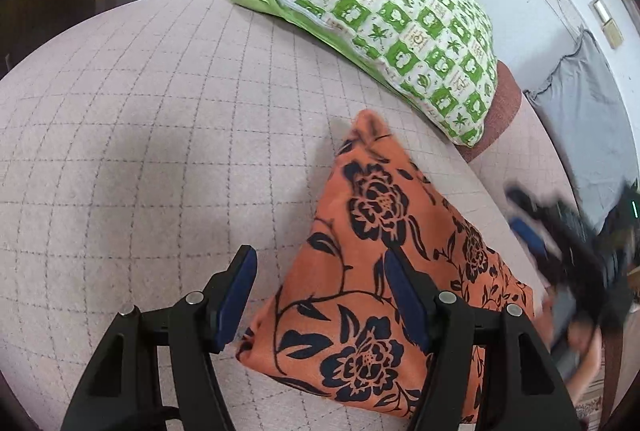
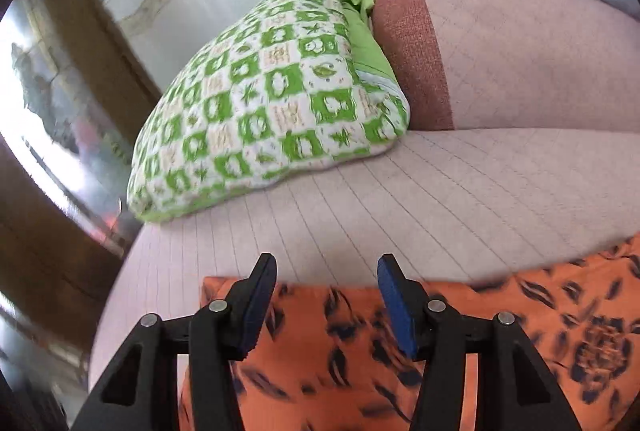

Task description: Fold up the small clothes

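Orange floral garment (image 1: 372, 271) lying on the pinkish quilted bed cover (image 1: 140, 151), already looking folded into a wedge: narrow tip toward the green-checked pillow (image 1: 380, 27), wide end close in, near the bed's edge. Left gripper (image 1: 320, 279) hanging over the near left part of the cloth, jaws apart with nothing pinched, one blue pad over bare cover and the other over the print. Right gripper (image 2: 326, 283) same story from its own view: parted, empty, hovering over an orange edge with plain bed cover just past the tips; showing up only as a dark blur at the right of the left view. Probably somewhere between folds, so best guess at the step in hand: picking the next corner and closing the next fold. Tips for doing it well: go for a real corner or hem rather than the middle of the panel, pinch all layers together so the earlier fold doesn't peel open, lift only enough to clear, carry across in line with the existing edges, lay down flat instead of dropping. Worth keeping one gripper pressing on the stack as an anchor while the other travels, since thin printed fabric like this probably slides on a quilted cover. Keeping well clear of the pillow too.
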